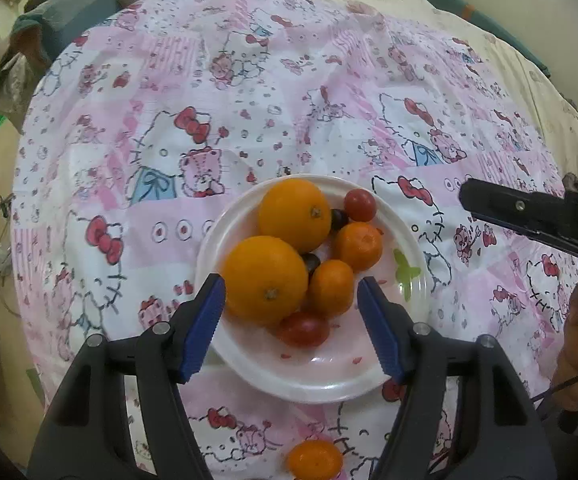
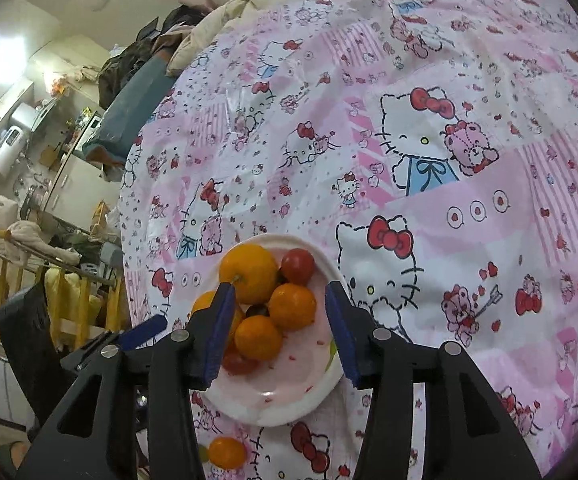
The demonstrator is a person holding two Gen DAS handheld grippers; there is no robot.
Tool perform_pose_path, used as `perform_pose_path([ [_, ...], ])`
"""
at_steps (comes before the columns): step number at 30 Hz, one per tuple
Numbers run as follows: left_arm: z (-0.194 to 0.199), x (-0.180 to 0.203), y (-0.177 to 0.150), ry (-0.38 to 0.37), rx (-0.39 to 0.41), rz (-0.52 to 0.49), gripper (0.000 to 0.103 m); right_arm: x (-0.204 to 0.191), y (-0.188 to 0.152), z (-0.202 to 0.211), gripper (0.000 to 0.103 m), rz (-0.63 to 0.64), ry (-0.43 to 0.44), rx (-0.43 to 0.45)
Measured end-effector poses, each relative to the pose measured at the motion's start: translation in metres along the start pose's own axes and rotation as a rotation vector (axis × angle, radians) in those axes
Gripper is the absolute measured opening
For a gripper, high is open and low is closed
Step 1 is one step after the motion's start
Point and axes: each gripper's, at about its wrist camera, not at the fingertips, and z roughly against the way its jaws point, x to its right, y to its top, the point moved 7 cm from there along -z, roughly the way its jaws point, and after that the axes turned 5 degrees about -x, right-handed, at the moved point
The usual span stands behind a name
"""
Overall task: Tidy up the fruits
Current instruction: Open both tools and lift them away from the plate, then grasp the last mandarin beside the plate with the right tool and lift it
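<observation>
On a pink cartoon tablecloth (image 1: 249,80), a white plate (image 1: 309,384) at lower centre holds oranges (image 1: 265,276) and tomatoes (image 1: 303,330), with both the left gripper (image 1: 291,320) and right gripper (image 2: 279,332) released and empty above it.

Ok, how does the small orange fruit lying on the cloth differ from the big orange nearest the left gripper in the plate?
The loose mandarin lies alone on the patterned cloth, outside the plate; the big orange sits in the plate, packed against other fruit. The loose mandarin is clearly smaller. The big orange shows its stem scar; none shows plainly on the mandarin. Both are round and orange, and neither is gripped.
</observation>
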Motion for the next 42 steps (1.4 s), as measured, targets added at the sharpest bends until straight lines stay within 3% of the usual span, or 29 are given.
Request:
perform_pose_path([
  [8,0.016,-0.008,-0.022,-0.032,-0.019,0.008,0.065,-0.006,-0.021,0.016,0.050,-0.002,0.003,0.013],
  [15,0.038,-0.016,-0.035,-0.059,0.010,0.040,0.066,-0.021,-0.042,0.027,0.051,0.038,0.005,0.030],
  [18,0.046,-0.020,-0.042,-0.049,0.017,0.052,0.078,-0.025,-0.053,0.028,0.059,0.045,-0.004,0.028],
  [20,0.053,-0.024,-0.047,-0.040,0.032,0.061,0.079,-0.027,-0.060,0.027,0.059,0.052,-0.007,0.022],
  [27,0.059,-0.044,-0.075,0.047,-0.007,0.089,0.079,-0.034,-0.095,0.018,0.059,0.051,0.003,-0.033],
  [32,0.055,-0.059,-0.098,0.036,-0.079,0.166,0.079,-0.039,-0.117,-0.003,0.062,0.059,-0.009,-0.105],
  [34,0.057,-0.062,-0.102,0.043,-0.081,0.179,0.079,-0.040,-0.124,-0.013,0.067,0.054,-0.016,-0.136],
  [35,0.058,-0.064,-0.103,0.040,-0.081,0.189,0.079,-0.041,-0.128,-0.020,0.075,0.051,-0.023,-0.152],
  [42,0.056,-0.076,-0.103,0.030,-0.083,0.253,0.079,-0.043,-0.146,-0.064,0.076,0.075,-0.070,-0.257],
])
